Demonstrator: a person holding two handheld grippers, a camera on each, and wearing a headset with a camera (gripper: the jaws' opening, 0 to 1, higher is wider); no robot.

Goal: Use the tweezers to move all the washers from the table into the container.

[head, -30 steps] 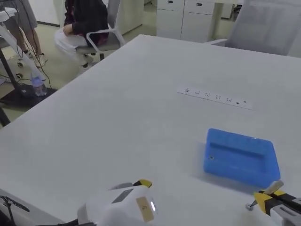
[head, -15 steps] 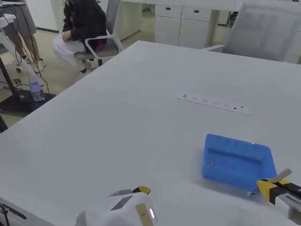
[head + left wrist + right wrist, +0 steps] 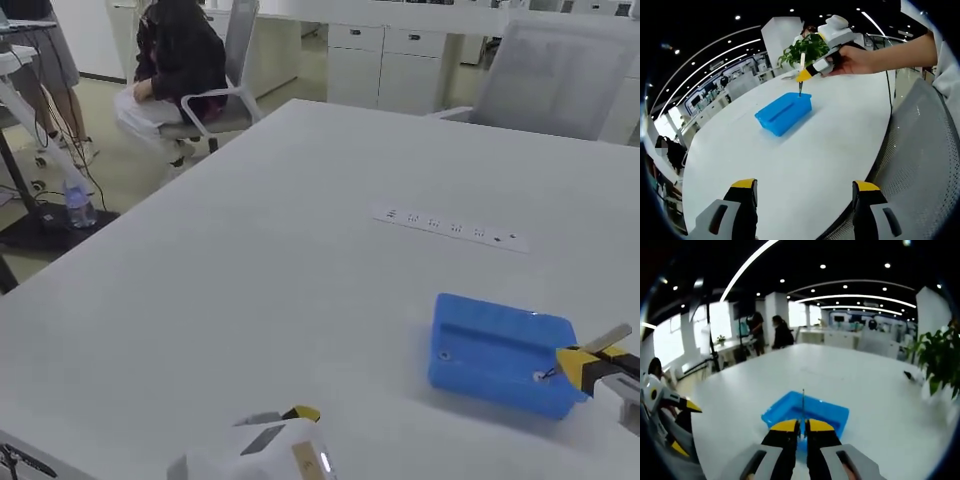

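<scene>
A: Where's the washer?
B: There's a small bright speck I take for the washer (image 3: pixel 541 377), pinched at the tip of the tweezers (image 3: pixel 802 405). It's too small to confirm. The tip sits over the near right wall of the blue container (image 3: pixel 480 330), at the rim rather than over the middle. A dark speck (image 3: pixel 445 356) lies inside at the left end, likely one already delivered.
A: Grippers?
B: The right gripper (image 3: pixel 570 362) is clamped nearly closed on the tweezers' shaft. The left gripper (image 3: pixel 804 186) is spread wide and holds nothing. It's low near the table edge, well apart from the container.
A: Risks?
B: Releasing here could put the washer on the wall, and it could bounce out. The thin shaft could also twist between the jaws, so the pinch eases and the washer drops early. If the tip clips the rim, the container may slide, since it looks light and nothing braces it. A stray washer on that tabletop would be hard to spot, and it could roll off the near edge.
A: Surface?
B: The table (image 3: pixel 250 250) is white, smooth and large. A flush power strip (image 3: pixel 450 227) sits beyond the container. Any washers left on it are too small for me to tell.
A: Room?
B: It's an open office. There's a seated person (image 3: pixel 175 60) at far left and white cabinets (image 3: pixel 390 50) behind. A grey chair (image 3: pixel 560 65) stands at the far side, a water bottle (image 3: pixel 78 205) is on the floor, and a plant (image 3: pixel 807 47) stands past the table.
</scene>
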